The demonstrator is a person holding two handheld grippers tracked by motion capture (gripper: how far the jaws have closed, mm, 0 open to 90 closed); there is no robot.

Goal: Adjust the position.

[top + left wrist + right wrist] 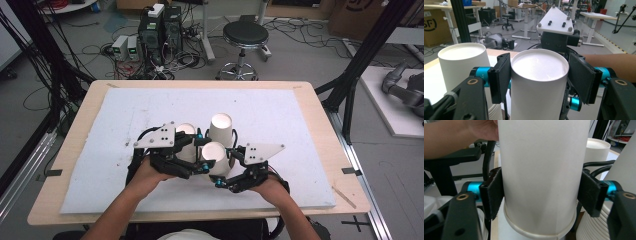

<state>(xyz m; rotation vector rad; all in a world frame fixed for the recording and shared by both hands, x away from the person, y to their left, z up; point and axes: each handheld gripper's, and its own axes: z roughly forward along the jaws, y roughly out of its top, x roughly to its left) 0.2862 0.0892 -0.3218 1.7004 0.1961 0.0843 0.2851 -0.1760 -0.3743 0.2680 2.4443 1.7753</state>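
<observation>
Both grippers, left [200, 150] and right [226, 167], clamped on front inverted cup [215, 156], centre frame on worktop [300, 120].

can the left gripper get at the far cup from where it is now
Probably not directly: the left gripper is closed around the near cup, which the right gripper also clamps. The far cup stands free behind.

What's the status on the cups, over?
Left hand-held gripper and right hand-held gripper both clamped on the near cup, upside down. Two more cups close behind, one beside. Tight quarters.
</observation>
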